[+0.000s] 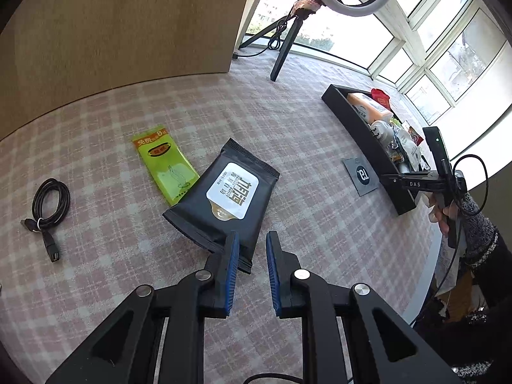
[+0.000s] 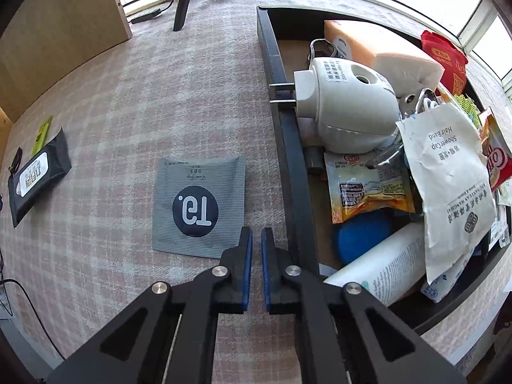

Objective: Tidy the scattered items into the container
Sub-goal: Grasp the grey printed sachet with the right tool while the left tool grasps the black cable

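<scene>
A black wipes pack point(image 1: 224, 195) lies on the checked cloth, with a green packet point(image 1: 166, 166) beside it and a coiled black cable point(image 1: 48, 204) further left. My left gripper point(image 1: 252, 240) hovers at the pack's near corner, open by a narrow gap with only cloth showing between the pads. A grey square sachet point(image 2: 198, 204) lies just left of the black tray point(image 2: 288, 147). My right gripper point(image 2: 256, 233) points down between the sachet and the tray wall. Its pads are almost together, with nothing between them. The wipes pack point(image 2: 38, 176) shows far left.
The tray holds several items, among them a white plug-in device point(image 2: 345, 108), a paper bag point(image 2: 448, 185) and a white tube point(image 2: 384, 262). A ring-light tripod point(image 1: 284, 48) and a wooden panel point(image 1: 112, 25) stand at the back. The table edge runs past the tray.
</scene>
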### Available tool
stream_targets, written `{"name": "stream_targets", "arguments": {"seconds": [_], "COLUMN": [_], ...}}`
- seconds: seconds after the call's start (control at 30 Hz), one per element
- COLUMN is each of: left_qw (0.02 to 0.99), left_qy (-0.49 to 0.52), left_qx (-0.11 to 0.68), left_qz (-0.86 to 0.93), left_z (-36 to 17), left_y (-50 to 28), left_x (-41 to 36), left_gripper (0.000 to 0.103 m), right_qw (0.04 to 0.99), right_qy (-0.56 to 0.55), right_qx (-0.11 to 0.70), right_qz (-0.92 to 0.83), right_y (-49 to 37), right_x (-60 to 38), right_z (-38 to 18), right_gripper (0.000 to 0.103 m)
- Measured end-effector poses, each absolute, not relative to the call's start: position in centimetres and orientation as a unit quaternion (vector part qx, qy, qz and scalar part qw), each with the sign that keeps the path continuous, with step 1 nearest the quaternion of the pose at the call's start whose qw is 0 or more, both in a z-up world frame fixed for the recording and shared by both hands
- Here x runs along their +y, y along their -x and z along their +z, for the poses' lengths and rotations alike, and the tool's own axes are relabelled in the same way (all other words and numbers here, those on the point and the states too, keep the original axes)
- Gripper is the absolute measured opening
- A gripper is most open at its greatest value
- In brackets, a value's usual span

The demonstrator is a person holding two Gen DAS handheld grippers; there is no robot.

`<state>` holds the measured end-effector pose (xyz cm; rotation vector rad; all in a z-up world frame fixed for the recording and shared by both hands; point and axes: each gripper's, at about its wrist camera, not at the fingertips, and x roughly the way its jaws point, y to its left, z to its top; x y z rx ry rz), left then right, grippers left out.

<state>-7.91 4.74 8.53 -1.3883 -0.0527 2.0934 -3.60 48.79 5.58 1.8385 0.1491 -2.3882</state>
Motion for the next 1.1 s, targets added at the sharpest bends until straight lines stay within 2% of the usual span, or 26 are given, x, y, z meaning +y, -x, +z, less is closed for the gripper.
{"name": "stream_targets", "arguments": {"seconds": [0.1,0.13,0.2,0.27,0.33,0.4,0.47,0.53,0.6,0.73,0.87,1.03,1.1], "left_qw": [0.29,0.277,0.249,0.217,0.172,0.123,0.089,0.064,0.062,0.09,0.131,0.165,0.181], "left_qy": [0.517,0.513,0.508,0.505,0.504,0.509,0.514,0.528,0.537,0.534,0.52,0.524,0.534], "left_qx": [-0.022,-0.02,-0.025,-0.032,-0.038,-0.044,-0.057,-0.058,-0.046,0.046,0.157,0.22,0.214], "left_qz": [0.805,0.812,0.824,0.835,0.845,0.851,0.851,0.845,0.84,0.839,0.829,0.806,0.798], "left_z": [9.1,9.3,9.5,9.5,9.0,8.3,7.5,6.1,5.2,4.9,4.8,3.8,3.5], "left_y": [8.3,8.4,8.7,9.2,10.2,11.3,12.4,13.3,13.5,13.1,13.2,14.5,15.0], "left_x": [3.4,2.6,0.6,-1.8,-4.6,-7.3,-9.7,-11.4,-11.6,-8.5,-4.4,-2.1,-2.2], "left_gripper": [0.019,0.023,0.03,0.033,0.035,0.037,0.037,0.036,0.036,0.037,0.037,0.037,0.037], "right_qw": [0.066,0.07,0.085,0.123,0.144,0.162,0.212,0.236,0.248,0.251,0.249,0.224,0.266], "right_qy": [-0.613,-0.621,-0.629,-0.631,-0.625,-0.612,-0.604,-0.588,-0.571,-0.572,-0.615,-0.625,-0.61], "right_qx": [0.053,0.057,0.051,0.021,0.022,0.023,-0.017,-0.04,-0.023,0.036,0.027,0.046,0.063], "right_qz": [-0.785,-0.778,-0.771,-0.766,-0.767,-0.774,-0.768,-0.772,-0.783,-0.78,-0.748,-0.746,-0.744], "right_y": [4.8,5.1,5.1,4.9,4.8,4.8,4.6,4.2,3.9,5.7,6.1,7.1,6.6], "right_x": [47.7,47.2,46.3,44.9,42.9,40.9,39.6,38.9,38.4,39.4,38.7,37.5,36.6], "right_z": [5.1,4.9,5.0,5.2,5.2,5.6,6.4,7.8,9.2,10.4,8.3,6.8,7.4], "right_gripper": [0.011,0.013,0.036,0.071,0.074,0.074,0.064,0.062,0.062,0.063,0.063,0.065,0.065]}}
